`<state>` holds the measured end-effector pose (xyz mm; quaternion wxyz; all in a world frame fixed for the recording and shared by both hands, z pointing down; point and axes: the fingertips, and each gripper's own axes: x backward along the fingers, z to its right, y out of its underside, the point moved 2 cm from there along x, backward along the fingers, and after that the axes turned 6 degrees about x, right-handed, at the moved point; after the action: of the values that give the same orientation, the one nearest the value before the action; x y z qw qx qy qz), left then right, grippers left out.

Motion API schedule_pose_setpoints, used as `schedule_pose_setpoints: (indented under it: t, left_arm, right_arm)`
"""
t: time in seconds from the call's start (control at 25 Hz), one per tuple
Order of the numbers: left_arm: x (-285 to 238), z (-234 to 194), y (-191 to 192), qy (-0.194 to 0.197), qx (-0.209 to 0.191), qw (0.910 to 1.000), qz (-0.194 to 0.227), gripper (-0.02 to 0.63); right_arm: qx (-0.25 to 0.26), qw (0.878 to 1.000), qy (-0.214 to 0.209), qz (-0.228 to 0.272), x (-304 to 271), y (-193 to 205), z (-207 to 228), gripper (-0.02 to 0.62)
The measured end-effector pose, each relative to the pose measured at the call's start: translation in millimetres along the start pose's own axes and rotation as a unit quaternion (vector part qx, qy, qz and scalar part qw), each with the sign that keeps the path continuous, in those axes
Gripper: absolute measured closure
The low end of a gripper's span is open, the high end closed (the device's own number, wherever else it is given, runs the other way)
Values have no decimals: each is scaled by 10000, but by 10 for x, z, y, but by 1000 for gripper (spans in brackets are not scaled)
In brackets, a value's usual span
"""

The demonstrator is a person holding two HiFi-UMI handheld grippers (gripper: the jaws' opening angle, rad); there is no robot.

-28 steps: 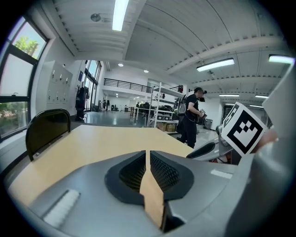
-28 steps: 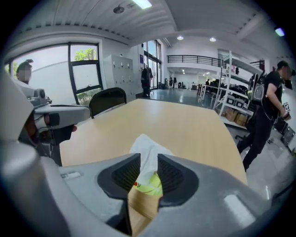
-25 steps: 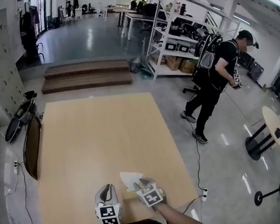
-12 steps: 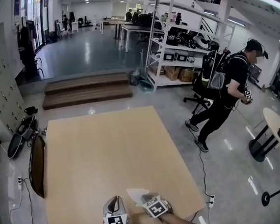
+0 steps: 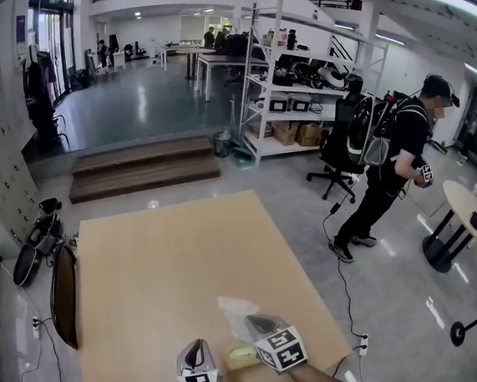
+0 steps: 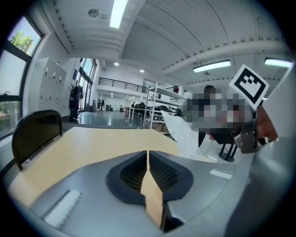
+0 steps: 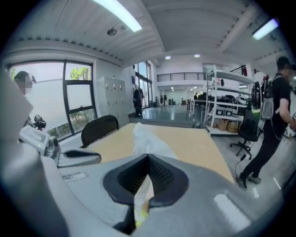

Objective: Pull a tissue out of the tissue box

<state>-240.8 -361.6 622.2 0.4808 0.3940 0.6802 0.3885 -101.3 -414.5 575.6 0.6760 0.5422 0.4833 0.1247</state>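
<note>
A white tissue (image 5: 235,310) stands up from a low yellowish tissue box (image 5: 241,355) near the front edge of the wooden table (image 5: 162,269). My right gripper (image 5: 255,325) is shut on the tissue's lower part and holds it lifted; in the right gripper view the tissue (image 7: 147,139) sticks out past the closed jaws of the right gripper (image 7: 147,159). Just left of the box my left gripper (image 5: 194,350) is shut and holds nothing. In the left gripper view its jaws meet at the left gripper's tip (image 6: 148,155), with the tissue (image 6: 184,134) to the right.
A dark chair (image 5: 61,287) stands at the table's left edge. A person with a backpack (image 5: 391,159) walks on the floor to the right, near a small round table (image 5: 468,218). Wooden steps (image 5: 140,166) and shelving (image 5: 296,96) lie beyond the table.
My right gripper has risen with the tissue, which now stands taller above the box. The left gripper has stayed in place. The person at the right has walked on.
</note>
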Motion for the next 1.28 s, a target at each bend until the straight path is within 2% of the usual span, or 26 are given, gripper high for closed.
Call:
schedule_pose_setpoints:
  t: [0.16, 0.28, 0.6, 0.96, 1.28]
  left_arm:
    - [26, 30, -10, 1, -52, 10000, 66, 571]
    - [91, 65, -108, -8, -67, 9998, 193, 571]
    - [391, 444, -218, -54, -38, 9993, 361, 571]
    - [797, 922, 102, -157, -179, 9991, 339, 571]
    - [1181, 1171, 414, -458, -219, 9984, 252, 571]
  right_arm:
    - [6, 9986, 165, 509, 215, -296, 84, 601]
    - [28, 9978, 146, 652, 277, -315, 29, 601]
    - [48, 9971, -190, 738, 525, -75, -132, 601]
    - [45, 9953, -463, 847, 1018, 296, -247, 601]
    - [-36, 9937, -759, 829, 1309, 684, -366, 601]
